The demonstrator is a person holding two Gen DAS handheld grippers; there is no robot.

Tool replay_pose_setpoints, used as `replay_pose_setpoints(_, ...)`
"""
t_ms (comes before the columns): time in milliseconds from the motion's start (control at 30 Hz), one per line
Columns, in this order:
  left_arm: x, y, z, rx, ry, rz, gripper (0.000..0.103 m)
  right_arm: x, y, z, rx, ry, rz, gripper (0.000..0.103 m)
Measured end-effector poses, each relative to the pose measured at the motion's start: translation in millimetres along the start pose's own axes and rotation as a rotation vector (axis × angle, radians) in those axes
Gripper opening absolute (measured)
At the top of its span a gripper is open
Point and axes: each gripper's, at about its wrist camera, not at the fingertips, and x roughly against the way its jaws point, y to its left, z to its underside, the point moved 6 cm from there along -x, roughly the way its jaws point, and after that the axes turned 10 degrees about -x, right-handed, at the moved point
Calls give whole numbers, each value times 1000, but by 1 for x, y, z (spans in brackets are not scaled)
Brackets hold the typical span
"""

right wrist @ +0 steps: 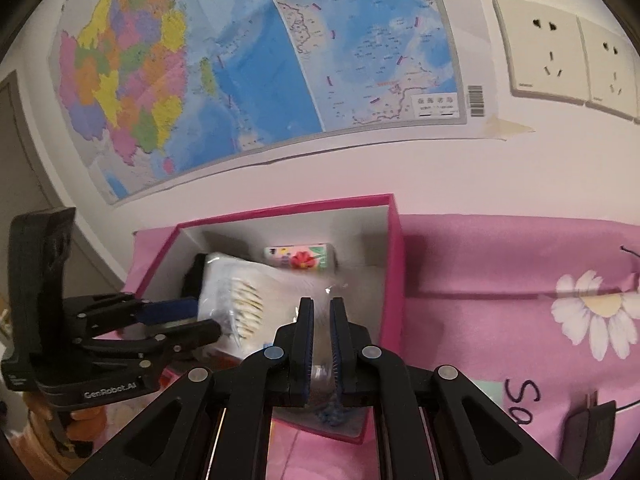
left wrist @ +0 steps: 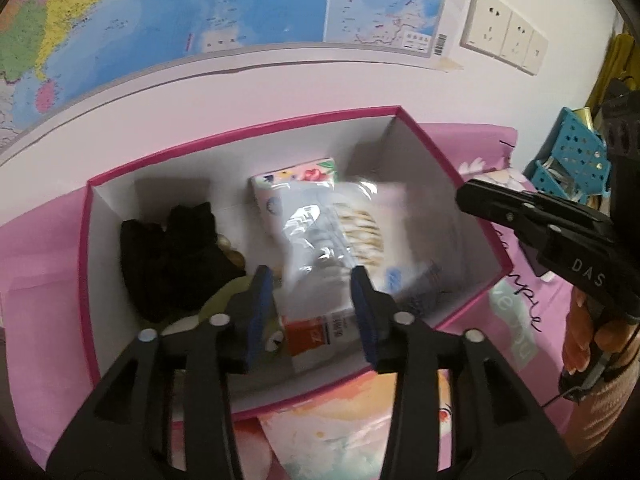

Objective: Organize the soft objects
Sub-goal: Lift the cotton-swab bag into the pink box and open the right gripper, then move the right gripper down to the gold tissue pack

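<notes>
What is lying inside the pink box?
Inside the pink box: a clear plastic packet, a floral tissue pack behind it, a black cloth, and an orange-labelled pack. Anything under these is covered.

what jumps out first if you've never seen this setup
The pink-rimmed box on the pink flowered bedsheet, with a clear plastic packet over it between both grippers. Above, a bright wall map fills the wall. A black cloth lies in the box's left end.
</notes>
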Motion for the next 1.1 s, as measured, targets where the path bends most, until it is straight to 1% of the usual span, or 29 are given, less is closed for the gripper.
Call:
replay_pose_setpoints(100,5,0,2,-8,-22,-19,45,1,2,4,15,4,0,12)
replay_pose_setpoints(133,9,0,2,-7,-34,-19,45,4,2,6,14,4,0,20)
replay_pose_setpoints(167,13,1,3,-6,-44,-20,45,5,2,7,9,3,-5,31)
replay_pose_setpoints(200,17,1,3,-8,-58,-20,45,8,2,9,2,3,-16,33)
replay_pose_setpoints(300,38,2,10,-15,-112,-11,45,22,6,15,13,-8,-45,34)
replay_pose_setpoints(367,58,2,19,-20,-153,6,45,37,11,22,25,-17,-80,39)
replay_pose_setpoints(400,66,1,23,-28,-175,17,47,44,15,26,34,-19,-101,39)
replay_pose_setpoints(467,84,-1,33,-34,-206,22,52,62,24,38,61,-24,-148,46)
replay_pose_setpoints(500,94,-3,43,-40,-227,27,53,71,28,46,74,-23,-171,48)
replay_pose_setpoints(567,107,-6,59,-47,-245,42,54,81,36,60,92,0,-215,52)
replay_pose_setpoints(667,116,-12,91,-42,-226,78,54,88,47,86,120,61,-264,52)
replay_pose_setpoints(767,113,-18,127,-20,-174,96,54,89,60,113,152,123,-290,52)
replay_pose_setpoints(800,112,-20,144,-7,-149,109,54,87,65,121,165,146,-301,52)
replay_pose_setpoints(900,110,-23,175,47,-109,144,54,79,78,145,191,206,-321,52)
replay_pose_setpoints(967,107,-23,196,79,-77,145,54,70,87,160,201,253,-338,52)
replay_pose_setpoints(1100,106,-28,226,120,-31,158,54,52,102,183,213,328,-364,52)
